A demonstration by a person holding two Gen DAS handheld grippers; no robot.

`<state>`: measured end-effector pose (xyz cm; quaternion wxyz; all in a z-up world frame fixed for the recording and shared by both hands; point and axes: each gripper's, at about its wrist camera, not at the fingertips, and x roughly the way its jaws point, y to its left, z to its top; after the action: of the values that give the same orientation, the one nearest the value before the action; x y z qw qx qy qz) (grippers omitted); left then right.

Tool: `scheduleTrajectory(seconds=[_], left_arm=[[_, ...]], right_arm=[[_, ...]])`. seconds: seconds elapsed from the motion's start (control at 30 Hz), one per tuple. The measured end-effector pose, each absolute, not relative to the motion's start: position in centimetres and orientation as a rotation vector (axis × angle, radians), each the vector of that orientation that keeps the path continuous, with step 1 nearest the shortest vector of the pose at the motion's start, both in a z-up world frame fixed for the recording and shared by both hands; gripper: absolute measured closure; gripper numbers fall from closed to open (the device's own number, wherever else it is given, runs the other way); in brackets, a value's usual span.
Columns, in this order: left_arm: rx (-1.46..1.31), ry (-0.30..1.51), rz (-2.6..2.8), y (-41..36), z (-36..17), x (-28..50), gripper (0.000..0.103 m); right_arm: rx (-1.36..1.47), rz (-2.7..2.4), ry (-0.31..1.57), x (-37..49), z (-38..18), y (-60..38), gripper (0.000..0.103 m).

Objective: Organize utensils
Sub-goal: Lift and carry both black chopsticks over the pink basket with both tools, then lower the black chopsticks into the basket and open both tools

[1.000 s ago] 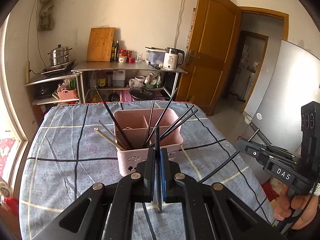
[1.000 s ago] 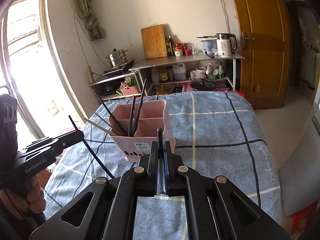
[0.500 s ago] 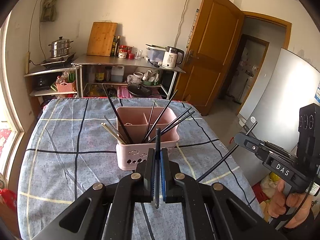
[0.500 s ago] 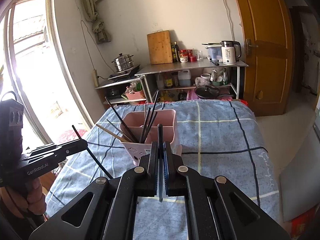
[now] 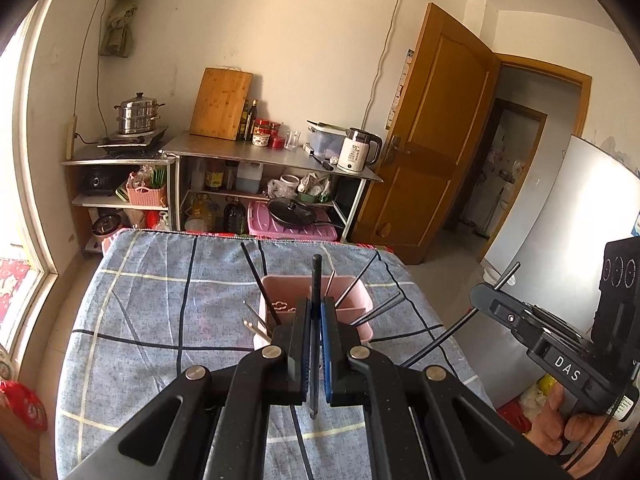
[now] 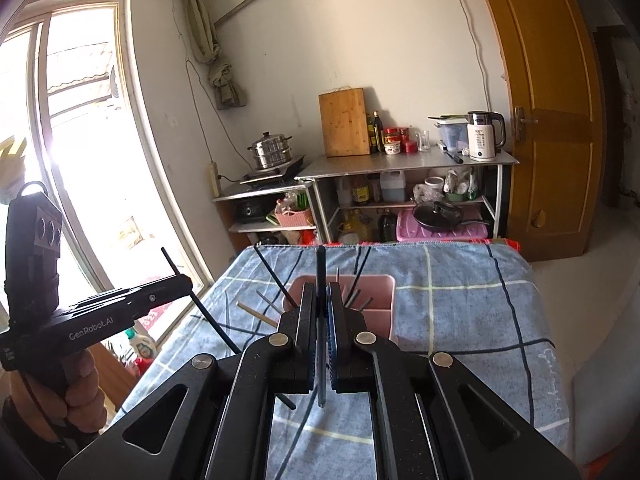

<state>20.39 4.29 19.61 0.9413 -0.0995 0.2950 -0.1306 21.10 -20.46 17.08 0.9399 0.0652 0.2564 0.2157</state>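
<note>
Both your claws, left claw and right claw, pinch one black chopstick each; the long ends could snag sticks leaning from the pink caddy.

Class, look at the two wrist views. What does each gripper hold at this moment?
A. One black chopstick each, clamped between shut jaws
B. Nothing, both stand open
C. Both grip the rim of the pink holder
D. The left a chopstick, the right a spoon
A: the left gripper and the right gripper each have a black chopstick clamped between shut jaws, above the pink holder.
</note>
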Motion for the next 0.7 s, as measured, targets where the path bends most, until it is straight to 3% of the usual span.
scheduleTrajectory(seconds=[0.33, 0.7], left_arm=[[-0.208, 0.542, -0.237, 5.3, 23.0, 24.1, 0.099], [-0.232, 0.558, -0.241, 5.4, 21.1, 28.5, 0.099]], right_arm=[[0.182, 0.421, 0.444, 23.8, 20.1, -19.8, 0.099], [0.2, 0.385, 0.456, 27.3, 18.8, -18.9, 0.099]])
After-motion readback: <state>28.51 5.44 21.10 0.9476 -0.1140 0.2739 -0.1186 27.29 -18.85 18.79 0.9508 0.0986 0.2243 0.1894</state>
